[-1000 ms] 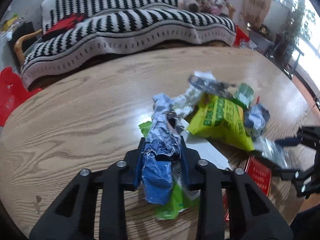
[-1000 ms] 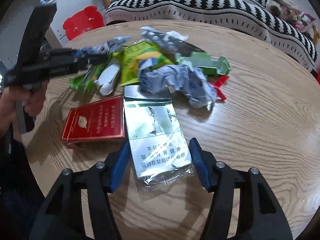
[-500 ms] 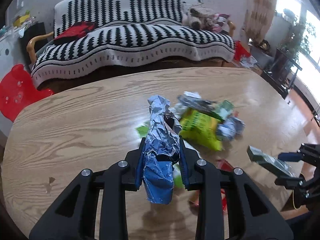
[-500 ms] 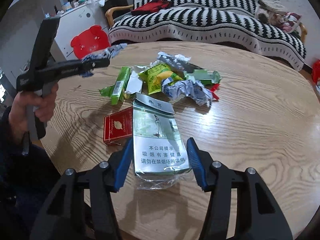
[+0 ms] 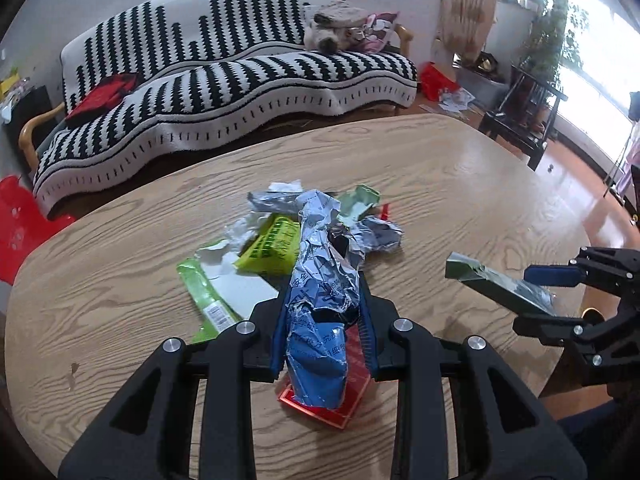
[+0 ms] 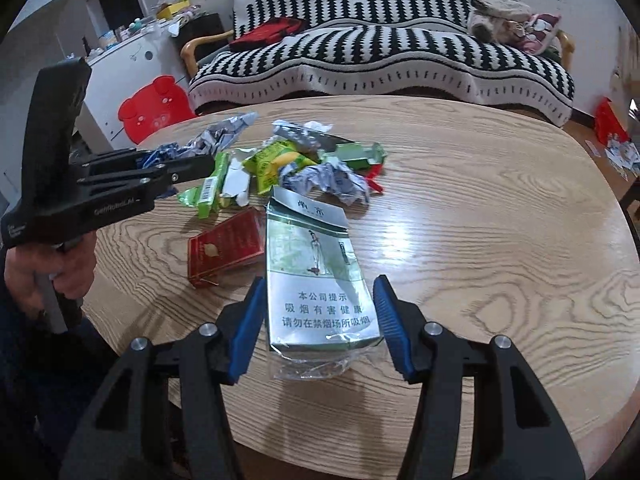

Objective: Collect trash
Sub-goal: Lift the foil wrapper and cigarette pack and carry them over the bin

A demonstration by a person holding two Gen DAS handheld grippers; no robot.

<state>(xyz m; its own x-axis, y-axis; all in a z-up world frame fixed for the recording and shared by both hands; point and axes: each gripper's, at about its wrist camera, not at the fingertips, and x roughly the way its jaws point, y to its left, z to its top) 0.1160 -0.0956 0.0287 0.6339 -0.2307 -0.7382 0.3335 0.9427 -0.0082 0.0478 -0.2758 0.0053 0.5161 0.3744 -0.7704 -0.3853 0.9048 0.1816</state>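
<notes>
Squeezed tight between the blue pads of the left gripper (image 5: pixel 324 312): a crumpled blue and shiny silver foil wrapper (image 5: pixel 320 276). All wrinkly, with tiny writing on it, blue at the bottom end and silver at the top. Sticking up and hanging down past the pads, up in the air over the light wooden table (image 5: pixel 120 280).

Pinched from both sides in the right gripper (image 6: pixel 320 284): a flat grey-green cigarette pack in clear plastic (image 6: pixel 312 248). A small drawn figure on the front, white letters below, loose see-through wrap bunched at the near end. Also lifted off the table, tilted, near the table's edge.

More trash left lying in a heap on the table:
- a yellow-green snack bag (image 5: pixel 272 248)
- a long green wrapper (image 5: pixel 204 300), next to torn white paper
- a scrunched-up white and grey paper ball (image 6: pixel 340 180)
- a pale green open box (image 6: pixel 352 156)
- a flat red box (image 6: pixel 226 246), apart from the heap and nearest the grippers

Behind the table, a black and white striped sofa (image 5: pixel 240 72).
</notes>
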